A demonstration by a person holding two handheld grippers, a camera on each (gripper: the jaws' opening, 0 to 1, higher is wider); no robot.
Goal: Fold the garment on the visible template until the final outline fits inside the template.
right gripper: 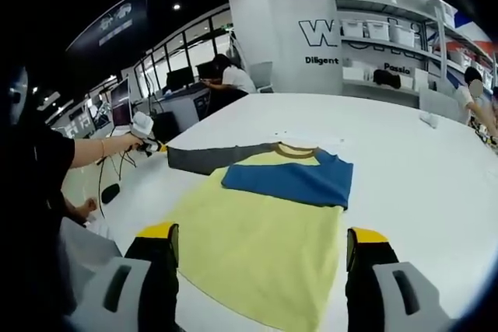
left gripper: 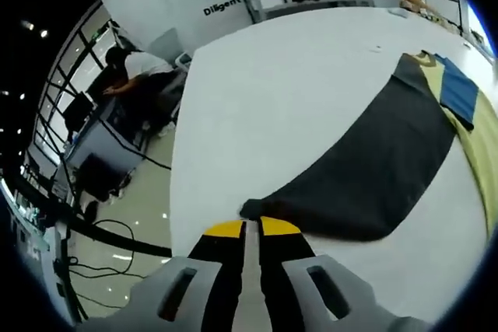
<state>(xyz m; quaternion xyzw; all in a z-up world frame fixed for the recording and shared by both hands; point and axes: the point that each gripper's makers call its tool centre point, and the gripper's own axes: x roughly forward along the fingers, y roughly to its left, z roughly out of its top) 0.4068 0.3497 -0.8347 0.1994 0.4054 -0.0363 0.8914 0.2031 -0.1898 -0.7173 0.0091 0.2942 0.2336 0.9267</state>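
The shirt (right gripper: pixel 264 223) looks soft and floppy, lying flat on the table (right gripper: pixel 405 169) just ahead of the wide-open right gripper (right gripper: pixel 261 250), while the left gripper (left gripper: pixel 252 228) is pinched shut on the grey sleeve (left gripper: pixel 366 169) tip, a good place to hold.

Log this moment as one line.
left gripper: shut on grey sleeve | right gripper: open above yellow shirt | blue sleeve: folded across chest
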